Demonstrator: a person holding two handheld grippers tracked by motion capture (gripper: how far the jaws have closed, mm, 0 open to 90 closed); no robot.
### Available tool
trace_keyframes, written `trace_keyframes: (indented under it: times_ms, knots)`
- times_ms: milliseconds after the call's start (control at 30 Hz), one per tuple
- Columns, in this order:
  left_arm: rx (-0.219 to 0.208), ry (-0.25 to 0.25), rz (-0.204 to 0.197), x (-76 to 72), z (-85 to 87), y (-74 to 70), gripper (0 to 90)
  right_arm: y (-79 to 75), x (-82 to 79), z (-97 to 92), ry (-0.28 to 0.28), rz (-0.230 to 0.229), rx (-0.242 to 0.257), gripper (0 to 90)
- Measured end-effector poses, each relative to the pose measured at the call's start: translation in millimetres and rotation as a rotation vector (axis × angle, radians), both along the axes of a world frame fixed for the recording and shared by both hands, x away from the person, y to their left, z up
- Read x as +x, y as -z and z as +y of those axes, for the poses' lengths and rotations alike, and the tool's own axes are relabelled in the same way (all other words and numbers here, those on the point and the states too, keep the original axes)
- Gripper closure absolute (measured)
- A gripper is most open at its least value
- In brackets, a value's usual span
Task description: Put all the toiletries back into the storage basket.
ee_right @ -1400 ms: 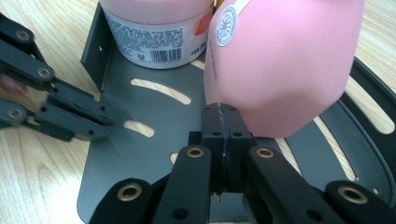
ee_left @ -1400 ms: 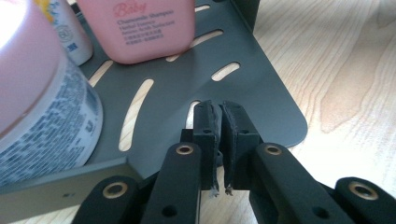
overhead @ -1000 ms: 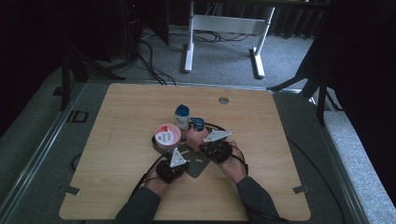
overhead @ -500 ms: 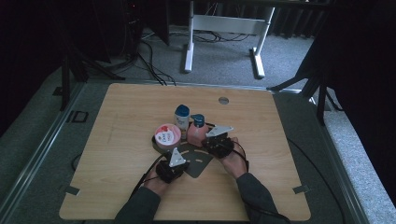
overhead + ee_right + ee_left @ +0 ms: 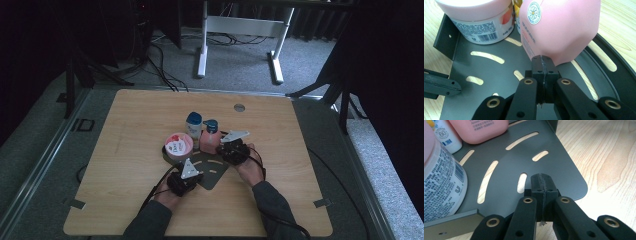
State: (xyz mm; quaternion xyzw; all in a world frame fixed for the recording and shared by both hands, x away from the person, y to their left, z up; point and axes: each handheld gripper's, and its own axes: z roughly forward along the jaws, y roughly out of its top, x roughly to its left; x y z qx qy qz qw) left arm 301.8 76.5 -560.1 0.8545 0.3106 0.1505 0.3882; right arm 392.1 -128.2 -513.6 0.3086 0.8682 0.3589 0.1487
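A dark grey slotted tray (image 5: 212, 169) lies on the wooden table and carries a pink-lidded jar (image 5: 179, 144), a pink bottle (image 5: 209, 141) with a teal cap and a white bottle (image 5: 194, 125) with a blue cap. My left gripper (image 5: 196, 173) is shut with nothing in it; its tips (image 5: 541, 180) hover over the tray's (image 5: 506, 157) near corner, right of the jar (image 5: 441, 177). My right gripper (image 5: 222, 149) is shut too. Its tips (image 5: 543, 62) rest against the foot of the pink bottle (image 5: 559, 32), with the jar (image 5: 479, 20) behind on the left.
A round grommet (image 5: 239, 107) sits near the table's far edge. Bare wood (image 5: 125, 115) spreads around the tray. Behind the table stands a white desk frame (image 5: 240, 25) with cables on the grey floor. Cables trail from both grippers toward the front edge.
My right hand has edged slightly away from the person, alongside the pink bottle. The left hand and the items on the tray have stayed put.
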Motion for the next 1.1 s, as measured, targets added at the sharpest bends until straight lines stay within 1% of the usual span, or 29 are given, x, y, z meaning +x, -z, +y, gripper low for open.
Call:
trace_keyframes:
  times_ms: [267,433,533,600,700,733,800,867,933,1000,1100]
  knots:
    - [0.002,0.003,-0.002,0.0,0.3,-0.2,90.0,1.5,-0.5,0.1,-0.002,0.005,-0.006,90.0]
    - [0.007,0.002,-0.016,-1.1,-0.5,-0.3,90.0,3.8,-5.0,-3.8,-0.003,0.007,-0.002,90.0]
    - [0.022,-0.001,-0.025,-2.6,0.2,-1.3,89.8,2.5,-8.0,-8.0,-0.001,0.005,0.003,90.0]
    - [0.016,0.001,-0.026,-3.7,3.5,-2.3,89.7,0.3,-9.8,-11.1,-0.002,-0.002,0.004,89.9]
    - [-0.020,-0.010,-0.039,-8.5,9.8,-7.3,89.4,-4.5,-14.1,-16.0,-0.001,-0.013,0.014,89.6]
    - [-0.024,-0.011,-0.043,-10.3,11.9,-9.7,89.3,-6.0,-15.7,-17.7,0.000,-0.013,0.016,89.5]
    - [-0.026,-0.012,-0.053,-13.3,16.3,-14.3,88.9,-8.6,-18.6,-21.4,-0.002,-0.023,0.006,89.2]
    - [-0.029,-0.014,-0.053,-14.6,19.3,-16.4,88.8,-9.8,-20.1,-23.4,0.003,-0.023,0.010,89.0]
    - [-0.029,-0.025,-0.052,-16.4,25.1,-18.8,88.2,-12.6,-23.2,-29.4,0.013,-0.036,0.009,88.8]
    - [-0.024,-0.045,-0.045,-17.7,31.1,-20.2,88.2,-13.9,-24.6,-34.1,0.023,-0.039,0.015,88.8]
    - [-0.025,-0.061,-0.046,-20.1,39.9,-22.4,88.2,-14.9,-26.4,-43.4,0.045,-0.043,0.018,88.6]
